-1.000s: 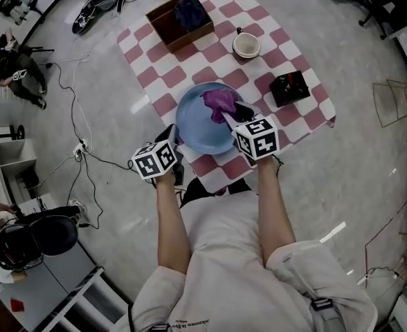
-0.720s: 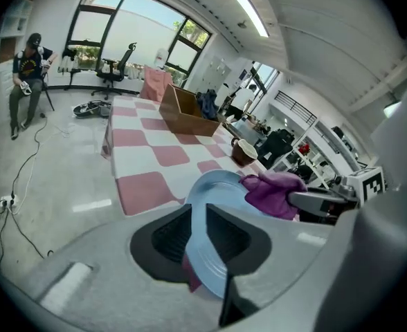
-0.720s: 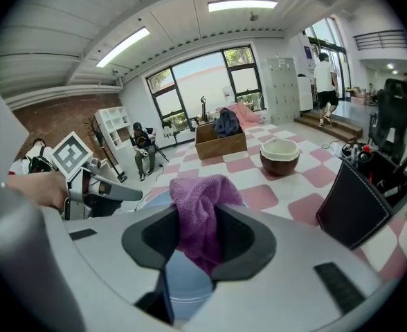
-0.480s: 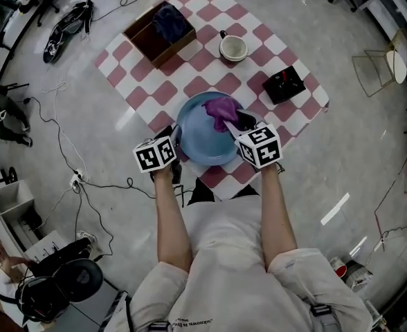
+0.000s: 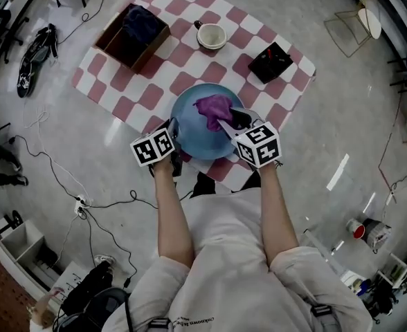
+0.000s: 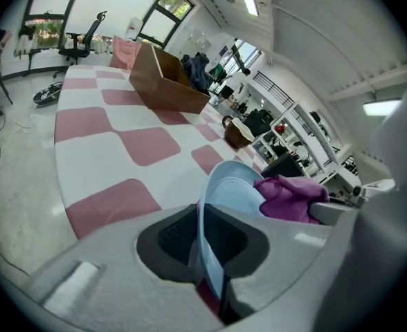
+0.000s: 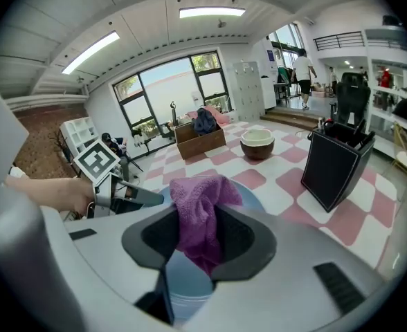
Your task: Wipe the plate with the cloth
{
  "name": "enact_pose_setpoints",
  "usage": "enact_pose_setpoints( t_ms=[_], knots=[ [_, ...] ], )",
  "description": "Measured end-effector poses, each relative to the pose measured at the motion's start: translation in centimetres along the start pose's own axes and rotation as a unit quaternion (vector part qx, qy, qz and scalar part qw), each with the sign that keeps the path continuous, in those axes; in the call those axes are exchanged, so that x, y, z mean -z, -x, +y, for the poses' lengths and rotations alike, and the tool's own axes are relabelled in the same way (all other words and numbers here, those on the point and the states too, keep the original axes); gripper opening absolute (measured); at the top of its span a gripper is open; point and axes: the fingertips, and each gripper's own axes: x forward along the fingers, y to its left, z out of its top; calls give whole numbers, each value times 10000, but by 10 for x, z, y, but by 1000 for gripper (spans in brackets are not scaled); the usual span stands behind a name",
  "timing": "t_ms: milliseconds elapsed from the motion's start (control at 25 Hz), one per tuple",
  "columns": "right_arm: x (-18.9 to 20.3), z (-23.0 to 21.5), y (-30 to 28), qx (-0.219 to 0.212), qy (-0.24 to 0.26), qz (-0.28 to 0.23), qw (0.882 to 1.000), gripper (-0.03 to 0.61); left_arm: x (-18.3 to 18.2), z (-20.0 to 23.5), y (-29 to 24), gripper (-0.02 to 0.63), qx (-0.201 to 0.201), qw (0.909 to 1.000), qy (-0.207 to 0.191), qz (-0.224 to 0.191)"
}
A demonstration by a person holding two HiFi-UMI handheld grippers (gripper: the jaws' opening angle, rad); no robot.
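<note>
A light blue plate sits at the near edge of the red-and-white checked table. A purple cloth lies bunched on it. My left gripper is at the plate's left rim. In the left gripper view the rim stands edge-on between the jaws of that gripper, which are closing onto it. My right gripper reaches over the plate's right side. Its jaws are shut on the purple cloth, with the plate below.
A brown box with dark fabric inside stands at the table's far left. A cream cup sits at the far middle and a black holder at the right. Cables trail over the floor on the left.
My left gripper has moved in from beside the table to the plate's left rim. The right gripper has stayed on the plate with the cloth.
</note>
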Motion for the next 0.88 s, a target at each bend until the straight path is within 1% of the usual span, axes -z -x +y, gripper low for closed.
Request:
enact_pose_setpoints(
  t_ms=[40, 160, 360, 440, 520, 560, 680, 760, 880],
  knots=[
    [2, 2, 2, 31, 30, 9, 10000, 141, 0, 1, -2, 35, 2, 10000, -55, 7],
    [2, 11, 6, 21, 55, -40, 10000, 141, 1, 1, -1, 25, -82, 9988, -462, 99],
    [-13, 20, -1, -53, 190, -232, 9995, 141, -10, -13, 2, 21, -158, 9952, -961, 75],
    [-18, 23, -7, -62, 139, -282, 9995, 141, -18, -19, 5, 21, -221, 9921, -1236, 33],
    [-22, 31, -13, -107, -15, -321, 9994, 141, -24, -28, 10, 21, -309, 9873, -1558, -16],
    [-22, 36, -17, -121, -15, -314, 9994, 141, -26, -33, 13, 21, -345, 9850, -1691, -41],
    [-27, 45, -25, -11, 284, -253, 9993, 141, -34, -52, 22, 23, -341, 9779, -2053, -191],
    [-32, 47, -28, 42, 309, -331, 9990, 141, -38, -66, 27, 23, -294, 9706, -2368, -316],
    [-38, 46, -29, 74, 122, -562, 9983, 141, -36, -83, 31, 23, -324, 9589, -2797, -355]
  ],
)
